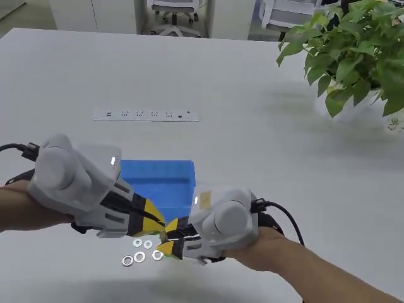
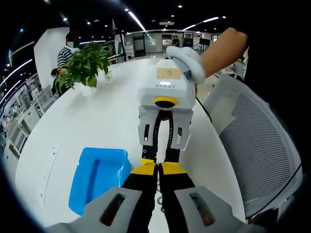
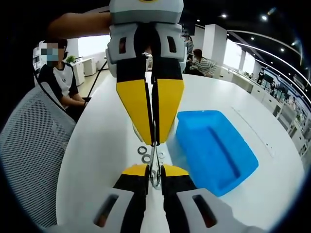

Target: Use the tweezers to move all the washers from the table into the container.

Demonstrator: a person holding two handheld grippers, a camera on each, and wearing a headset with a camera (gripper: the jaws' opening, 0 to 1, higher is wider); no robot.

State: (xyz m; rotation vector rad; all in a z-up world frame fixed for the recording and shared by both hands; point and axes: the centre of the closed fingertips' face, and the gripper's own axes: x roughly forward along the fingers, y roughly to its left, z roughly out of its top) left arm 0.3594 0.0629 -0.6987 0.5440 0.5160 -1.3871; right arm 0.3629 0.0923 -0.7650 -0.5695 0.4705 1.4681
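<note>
The thin metal tweezers run between the two grippers, which face each other tip to tip. My left gripper comes down from the top of the right gripper view with its yellow jaws shut on one end. My right gripper is shut on the other end. In the head view the left gripper and right gripper meet just above several washers on the white table. Some washers lie under the tweezers. The blue container sits just behind, open and with nothing seen inside.
A white power strip lies farther back on the table. A potted plant stands at the far right. A mesh chair is beside the near table edge, and a seated person is beyond it.
</note>
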